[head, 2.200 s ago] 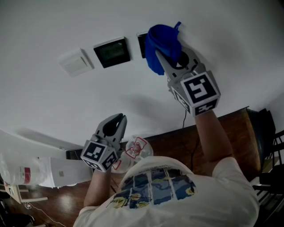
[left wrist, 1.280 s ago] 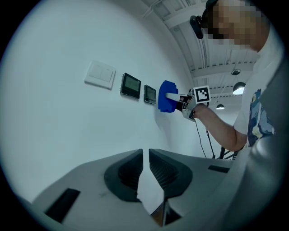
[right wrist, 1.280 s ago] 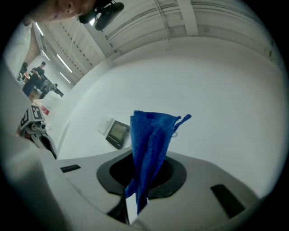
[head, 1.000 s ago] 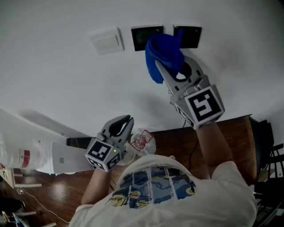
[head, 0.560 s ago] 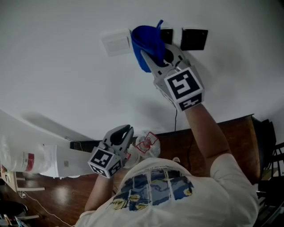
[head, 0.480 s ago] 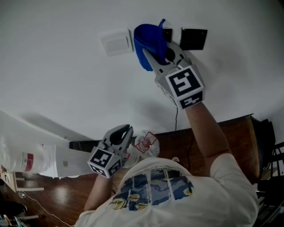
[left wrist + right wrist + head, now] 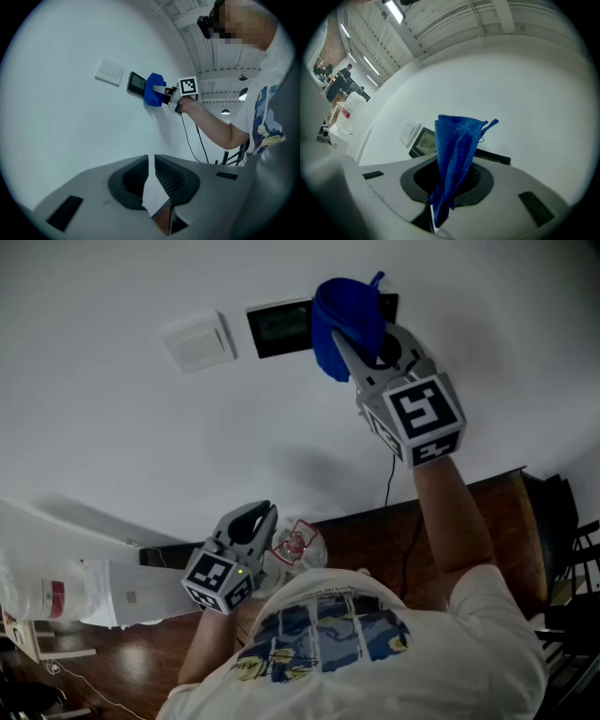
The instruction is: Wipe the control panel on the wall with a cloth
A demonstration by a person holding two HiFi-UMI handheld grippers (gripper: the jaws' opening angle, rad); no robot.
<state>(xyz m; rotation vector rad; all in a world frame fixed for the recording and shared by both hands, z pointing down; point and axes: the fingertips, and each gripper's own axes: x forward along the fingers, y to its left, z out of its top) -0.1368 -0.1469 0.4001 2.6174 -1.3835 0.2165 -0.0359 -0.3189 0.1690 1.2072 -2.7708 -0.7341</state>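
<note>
Two dark control panels hang on the white wall. The left panel (image 7: pixel 279 327) (image 7: pixel 424 142) (image 7: pixel 137 84) is in full view. The right panel (image 7: pixel 389 306) (image 7: pixel 492 157) is mostly covered by a blue cloth (image 7: pixel 345 322) (image 7: pixel 457 154) (image 7: pixel 152 89). My right gripper (image 7: pixel 351 341) (image 7: pixel 451 183) (image 7: pixel 165 92) is shut on the cloth and holds it raised against the wall at that panel. My left gripper (image 7: pixel 247 526) (image 7: pixel 151 161) hangs low near the person's chest, jaws together, holding nothing.
A white wall switch (image 7: pixel 198 340) (image 7: pixel 109 72) sits left of the panels. A cable (image 7: pixel 389 486) runs down to a brown wooden cabinet (image 7: pixel 487 521). A clear plastic item with a red label (image 7: pixel 298 545) and a white unit (image 7: pixel 103 592) lie below.
My right gripper has carried the cloth to the right, off the left panel, which is now uncovered, and onto the right panel. My left gripper stays low.
</note>
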